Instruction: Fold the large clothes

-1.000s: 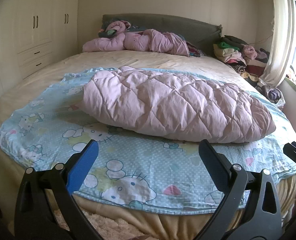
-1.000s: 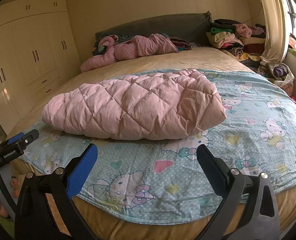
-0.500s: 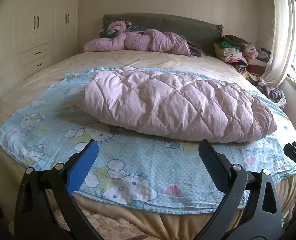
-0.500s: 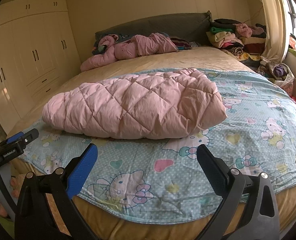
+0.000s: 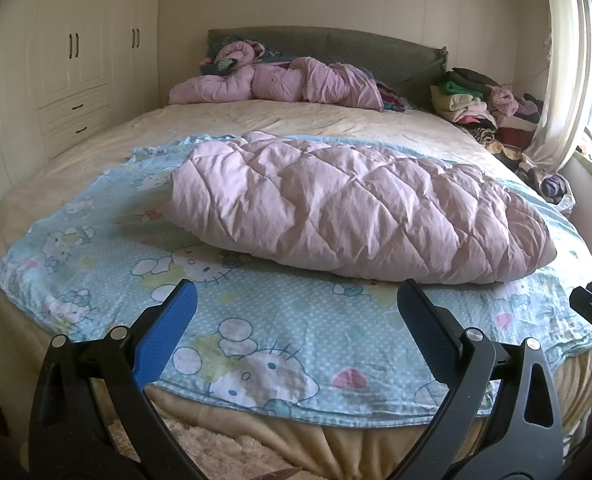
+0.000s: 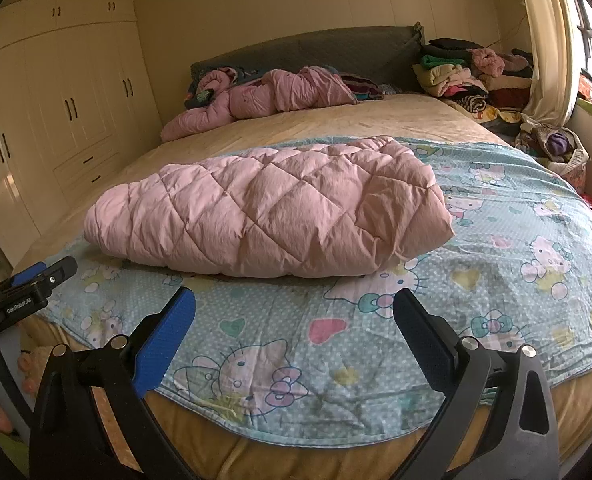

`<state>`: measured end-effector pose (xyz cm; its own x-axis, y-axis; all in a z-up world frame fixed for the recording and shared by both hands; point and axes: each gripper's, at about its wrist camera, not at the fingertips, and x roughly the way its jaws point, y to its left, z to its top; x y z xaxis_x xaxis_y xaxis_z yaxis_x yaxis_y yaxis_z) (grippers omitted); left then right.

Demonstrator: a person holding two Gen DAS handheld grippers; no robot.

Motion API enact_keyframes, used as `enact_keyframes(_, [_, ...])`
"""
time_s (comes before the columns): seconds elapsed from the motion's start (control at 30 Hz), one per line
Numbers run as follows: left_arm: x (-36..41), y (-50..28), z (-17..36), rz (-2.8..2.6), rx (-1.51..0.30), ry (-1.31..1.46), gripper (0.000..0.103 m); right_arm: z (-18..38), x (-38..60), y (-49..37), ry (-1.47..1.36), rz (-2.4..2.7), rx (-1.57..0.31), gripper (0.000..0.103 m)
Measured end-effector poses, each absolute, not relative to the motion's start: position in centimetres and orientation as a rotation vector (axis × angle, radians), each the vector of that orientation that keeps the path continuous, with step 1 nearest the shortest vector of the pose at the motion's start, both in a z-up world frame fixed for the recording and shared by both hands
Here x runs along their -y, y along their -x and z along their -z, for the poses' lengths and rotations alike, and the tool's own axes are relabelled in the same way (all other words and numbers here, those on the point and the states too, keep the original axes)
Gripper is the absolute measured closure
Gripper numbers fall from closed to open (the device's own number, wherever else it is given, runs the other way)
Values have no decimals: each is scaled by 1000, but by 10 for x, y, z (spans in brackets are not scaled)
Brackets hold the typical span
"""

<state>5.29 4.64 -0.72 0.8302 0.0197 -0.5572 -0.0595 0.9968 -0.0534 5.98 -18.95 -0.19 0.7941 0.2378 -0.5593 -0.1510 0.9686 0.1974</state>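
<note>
We have open sheet between our spread left gripper and the quilt, and likewise before the right gripper. The quilt bulks across the middle. Bare mattress lies free beyond it. A second pink bundle blocks the headboard end, and stacked clothes crowd the far window-side corner.

L gripper + R gripper: jaws spread wide (nothing held), side by side.
</note>
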Motion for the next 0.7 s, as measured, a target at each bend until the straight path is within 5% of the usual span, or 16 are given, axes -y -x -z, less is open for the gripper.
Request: enact_keyframes(0.7, [-62,-54,15,-107,-642,90,9,18,196,-61,-181,-161,-714,4])
